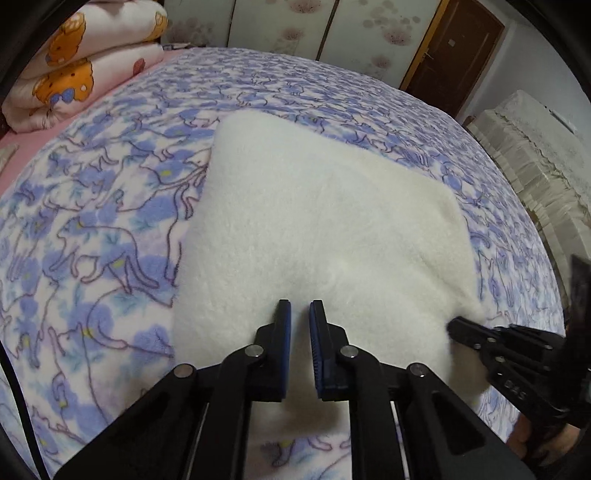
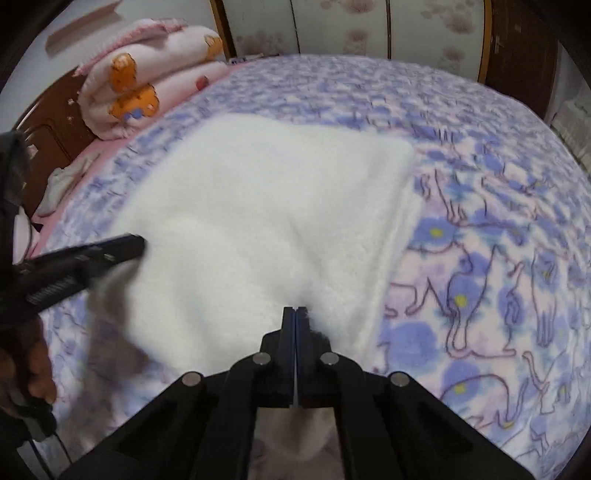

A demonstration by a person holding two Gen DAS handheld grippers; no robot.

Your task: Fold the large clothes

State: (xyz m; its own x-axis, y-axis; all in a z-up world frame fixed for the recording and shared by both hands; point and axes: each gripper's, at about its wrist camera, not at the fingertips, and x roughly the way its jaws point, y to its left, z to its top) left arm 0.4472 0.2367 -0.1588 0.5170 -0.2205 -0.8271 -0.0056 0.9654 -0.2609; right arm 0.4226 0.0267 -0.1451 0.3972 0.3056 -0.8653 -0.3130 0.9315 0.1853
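Observation:
A white fleece garment (image 1: 314, 229) lies folded into a rough rectangle on the bed; it also shows in the right wrist view (image 2: 266, 221). My left gripper (image 1: 300, 306) is open and empty, its blue pads just above the garment's near edge. My right gripper (image 2: 296, 310) is shut on the garment's near right edge, lifting a bit of fleece. The right gripper shows in the left wrist view (image 1: 458, 326) at the garment's right corner. The left gripper shows in the right wrist view (image 2: 129, 243) at the left.
The bed is covered by a blue and purple cat-print blanket (image 1: 92, 229). A rolled pink quilt with orange bears (image 1: 74, 66) sits at the far left. Wardrobe doors (image 1: 295, 26) and a brown door (image 1: 454, 55) stand behind. Lace-covered furniture (image 1: 535, 147) is at the right.

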